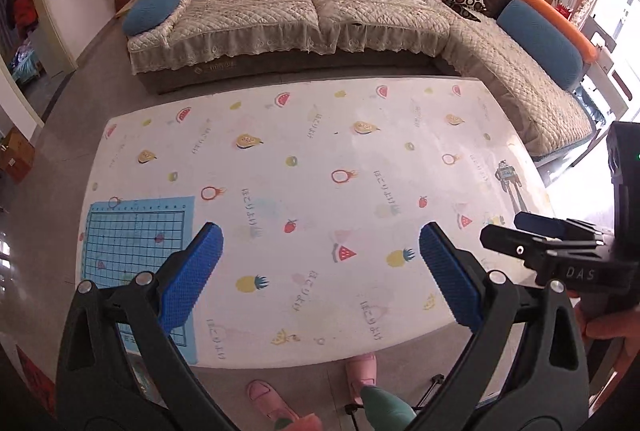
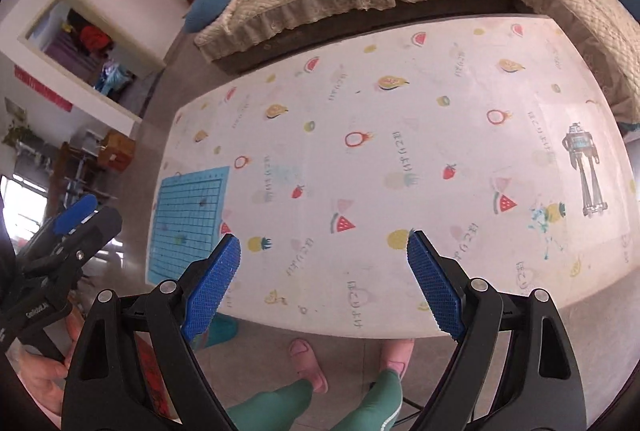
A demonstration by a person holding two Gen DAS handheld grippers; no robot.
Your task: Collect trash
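My left gripper [image 1: 320, 231] is open and empty, held above the near edge of a low table [image 1: 304, 135] with a white fruit-print cover. My right gripper [image 2: 324, 239] is open and empty, also above the near edge of the same table [image 2: 400, 111]. The right gripper shows at the right edge of the left wrist view [image 1: 520, 231]. The left gripper shows at the left edge of the right wrist view [image 2: 76, 211]. I see no loose trash on the table in either view.
A blue grid sheet [image 1: 136, 243] lies flat at the table's near left corner [image 2: 188, 215]. A robot drawing [image 2: 582, 167] is on the table's right side. A sectional sofa [image 1: 304, 15] with orange and blue cushions wraps the far and right sides. The person's pink slippers [image 2: 308, 363] stand at the near edge.
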